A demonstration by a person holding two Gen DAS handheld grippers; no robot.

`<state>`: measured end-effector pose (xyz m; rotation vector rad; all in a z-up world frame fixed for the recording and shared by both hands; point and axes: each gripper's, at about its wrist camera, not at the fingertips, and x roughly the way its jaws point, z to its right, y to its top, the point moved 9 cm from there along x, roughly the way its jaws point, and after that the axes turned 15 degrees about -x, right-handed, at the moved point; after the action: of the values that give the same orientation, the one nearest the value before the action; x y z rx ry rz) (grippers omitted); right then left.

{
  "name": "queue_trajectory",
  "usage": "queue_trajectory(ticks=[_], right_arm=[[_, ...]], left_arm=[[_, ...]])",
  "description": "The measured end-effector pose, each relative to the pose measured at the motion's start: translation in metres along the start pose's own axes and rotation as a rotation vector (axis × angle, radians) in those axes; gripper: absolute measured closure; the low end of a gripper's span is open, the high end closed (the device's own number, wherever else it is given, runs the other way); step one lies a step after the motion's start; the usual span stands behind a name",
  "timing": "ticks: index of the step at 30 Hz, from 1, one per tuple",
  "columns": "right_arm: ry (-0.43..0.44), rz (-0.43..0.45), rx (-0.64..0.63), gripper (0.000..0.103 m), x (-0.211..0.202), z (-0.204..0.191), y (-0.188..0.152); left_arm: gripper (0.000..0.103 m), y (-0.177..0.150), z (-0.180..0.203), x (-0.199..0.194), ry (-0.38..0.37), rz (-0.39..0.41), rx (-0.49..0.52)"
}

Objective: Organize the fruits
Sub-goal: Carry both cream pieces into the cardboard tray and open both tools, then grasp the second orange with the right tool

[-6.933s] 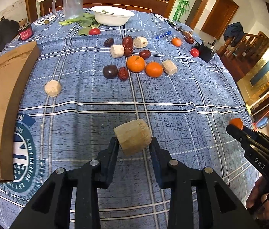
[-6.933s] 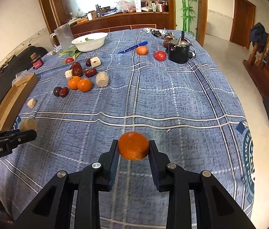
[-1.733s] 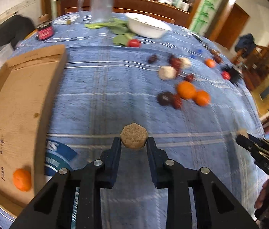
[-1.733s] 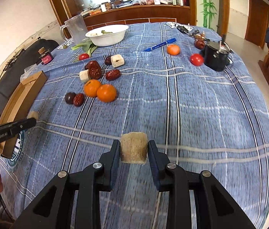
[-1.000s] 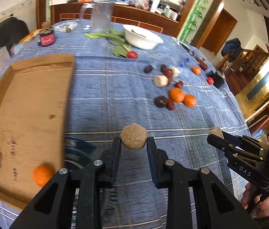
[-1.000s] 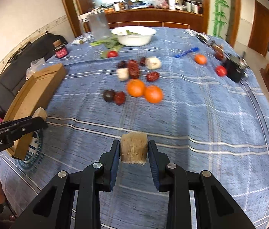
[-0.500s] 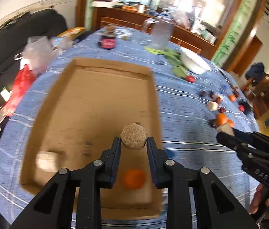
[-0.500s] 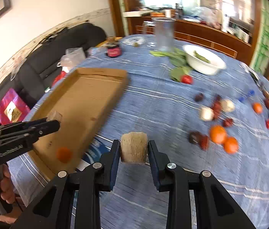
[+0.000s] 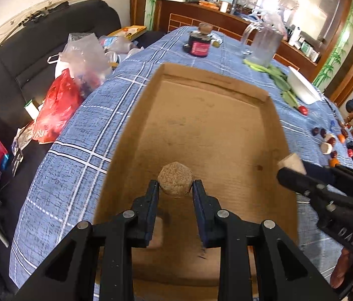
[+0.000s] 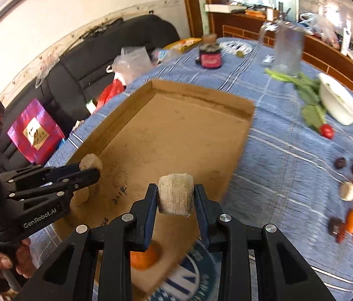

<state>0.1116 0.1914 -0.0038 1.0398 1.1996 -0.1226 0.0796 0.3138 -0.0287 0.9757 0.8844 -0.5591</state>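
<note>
Cardboard tray (image 10: 176,138): one orange (image 10: 142,257); two claws, one chunk each.

Background clutter is mostly around the black leather sofa (image 9: 38,57): a red plastic bag (image 9: 53,115) and a clear plastic bag (image 9: 83,55) sit on its seat, a shiny magenta gift bag (image 10: 34,130) toward its near end. Beyond the sofa, on the blue plaid tablecloth (image 9: 76,135) covering the bench, there's a dark jar with a pink label (image 9: 199,45) and a clear glass pitcher (image 9: 264,42).
</note>
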Motion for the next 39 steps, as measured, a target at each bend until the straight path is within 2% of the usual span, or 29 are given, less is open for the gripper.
queue_trajectory(ticks=[9,20,22,24,27,30,33,35,37,39], right_arm=[[0.018,-0.064,-0.007,0.070,0.039,-0.010,-0.005],[-0.013,-0.083,-0.006,0.068,0.045,-0.010,-0.009],[-0.022,-0.080,-0.009,0.059,0.042,-0.010,-0.009],[-0.042,-0.078,-0.012,0.059,0.036,-0.009,-0.010],[-0.042,-0.064,0.007,0.059,0.023,-0.009,-0.013],[-0.051,-0.037,0.017,0.059,0.000,-0.013,-0.017],[-0.059,-0.005,0.031,0.059,-0.024,-0.013,-0.026],[-0.061,0.008,0.049,0.054,-0.037,-0.010,-0.034],[-0.062,0.017,0.077,0.040,-0.050,-0.004,-0.046],[-0.073,0.030,0.087,0.039,-0.062,0.003,-0.059]], left_arm=[[0.076,0.004,-0.013,0.022,0.023,-0.039,-0.005],[0.075,0.000,-0.015,0.027,0.045,-0.049,0.006],[0.073,0.000,-0.016,0.023,0.045,-0.040,0.006],[0.066,0.001,-0.018,0.018,0.045,-0.023,0.001],[0.064,0.003,-0.019,0.008,0.040,0.009,-0.006],[0.054,0.003,-0.016,-0.005,0.041,0.052,-0.005],[0.049,0.000,-0.008,-0.017,0.046,0.097,0.002],[0.047,-0.003,0.001,-0.023,0.047,0.115,0.003],[0.046,-0.007,0.013,-0.029,0.037,0.125,0.005],[0.041,-0.013,0.027,-0.035,0.040,0.131,0.013]])
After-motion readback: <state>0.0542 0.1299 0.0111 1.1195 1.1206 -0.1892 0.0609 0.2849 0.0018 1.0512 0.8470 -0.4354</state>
